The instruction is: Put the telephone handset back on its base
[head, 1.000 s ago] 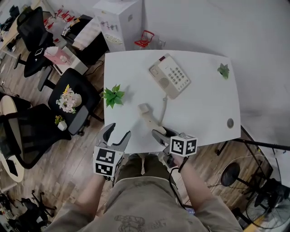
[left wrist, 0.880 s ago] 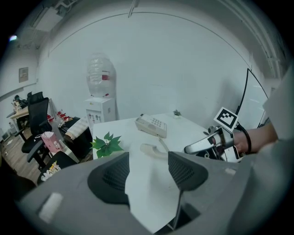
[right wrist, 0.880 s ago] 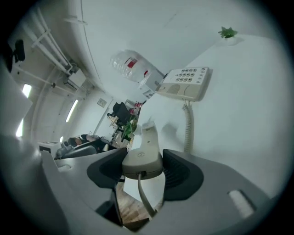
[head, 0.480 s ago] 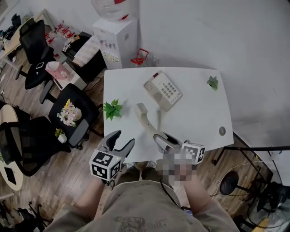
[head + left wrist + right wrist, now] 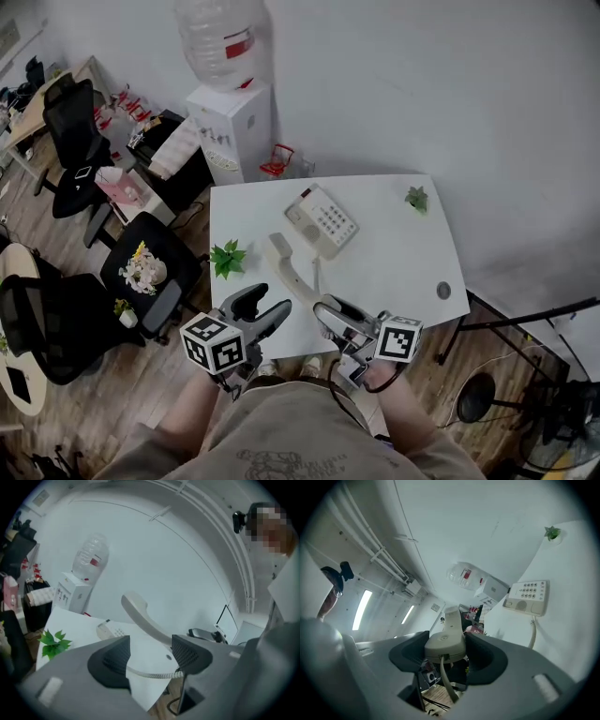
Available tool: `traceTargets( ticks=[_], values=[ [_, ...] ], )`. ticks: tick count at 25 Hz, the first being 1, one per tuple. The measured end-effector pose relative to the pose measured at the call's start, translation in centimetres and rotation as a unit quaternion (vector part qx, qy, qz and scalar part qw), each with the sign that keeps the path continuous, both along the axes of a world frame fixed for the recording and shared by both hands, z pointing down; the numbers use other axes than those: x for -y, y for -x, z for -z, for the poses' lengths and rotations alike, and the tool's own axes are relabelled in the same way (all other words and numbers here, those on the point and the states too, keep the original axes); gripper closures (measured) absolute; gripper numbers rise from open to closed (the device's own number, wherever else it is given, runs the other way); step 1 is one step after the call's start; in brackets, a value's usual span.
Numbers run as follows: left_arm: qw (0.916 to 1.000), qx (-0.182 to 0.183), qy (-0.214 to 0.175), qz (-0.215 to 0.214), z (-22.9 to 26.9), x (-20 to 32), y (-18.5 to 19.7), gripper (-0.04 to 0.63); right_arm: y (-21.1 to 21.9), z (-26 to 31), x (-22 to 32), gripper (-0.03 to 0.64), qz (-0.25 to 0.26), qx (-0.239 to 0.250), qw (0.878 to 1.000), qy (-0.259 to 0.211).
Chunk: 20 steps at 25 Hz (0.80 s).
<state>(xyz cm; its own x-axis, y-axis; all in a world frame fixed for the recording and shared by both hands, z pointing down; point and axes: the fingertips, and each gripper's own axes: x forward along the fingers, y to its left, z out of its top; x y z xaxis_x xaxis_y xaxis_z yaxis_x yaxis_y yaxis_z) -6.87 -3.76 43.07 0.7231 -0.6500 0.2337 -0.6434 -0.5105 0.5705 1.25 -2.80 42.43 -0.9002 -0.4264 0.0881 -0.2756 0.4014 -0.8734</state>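
The cream telephone base (image 5: 322, 221) with its keypad sits at the back middle of the white table (image 5: 403, 262). The cream handset (image 5: 284, 263) hangs tilted above the table, its far end toward the base. My right gripper (image 5: 327, 310) is shut on its near end, and in the right gripper view both pads press the handset (image 5: 446, 639), with the cord (image 5: 444, 679) dropping below. The base (image 5: 528, 597) lies ahead to the right there. My left gripper (image 5: 266, 307) stands open and empty beside it; through its jaws (image 5: 150, 657) I see the handset (image 5: 138, 615) and coiled cord (image 5: 154, 673).
A small green plant (image 5: 228, 257) stands at the table's left edge and another (image 5: 416, 198) at the back right corner. A cable grommet (image 5: 443, 291) is near the right edge. A water dispenser (image 5: 229, 117) and office chairs (image 5: 150, 272) stand left of the table.
Both grippers have risen. The handset, which lay low over the table's front edge in the right gripper, now hangs higher. The left gripper has tilted up and turned.
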Motion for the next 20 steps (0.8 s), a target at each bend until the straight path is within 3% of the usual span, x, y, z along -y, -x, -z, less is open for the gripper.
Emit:
traceTargets(
  ticks=[5, 12, 15, 20],
  values=[
    [0.9921, -0.121, -0.015, -0.03, 3.2, 0.8, -1.8, 0.311, -1.3, 2.4, -0.3, 0.342, 0.007, 0.059, 0.998, -0.019],
    [0.9656, -0.238, -0.041, -0.096, 7.3, 0.0, -3.7, 0.271, -1.4, 4.9, -1.9, 0.341, 0.052, 0.095, 0.993, -0.055],
    [0.9573, -0.259, -0.061, -0.112, 8.6, -0.4, -4.3, 0.273, -0.9, 5.6, -2.9, 0.339, 0.077, 0.113, 0.988, -0.07],
    [0.9544, -0.258, -0.104, -0.11, 10.3, -1.0, -4.4, 0.328, -0.4, 6.3, -3.7, 0.339, 0.091, 0.149, 0.982, -0.072]
  ],
)
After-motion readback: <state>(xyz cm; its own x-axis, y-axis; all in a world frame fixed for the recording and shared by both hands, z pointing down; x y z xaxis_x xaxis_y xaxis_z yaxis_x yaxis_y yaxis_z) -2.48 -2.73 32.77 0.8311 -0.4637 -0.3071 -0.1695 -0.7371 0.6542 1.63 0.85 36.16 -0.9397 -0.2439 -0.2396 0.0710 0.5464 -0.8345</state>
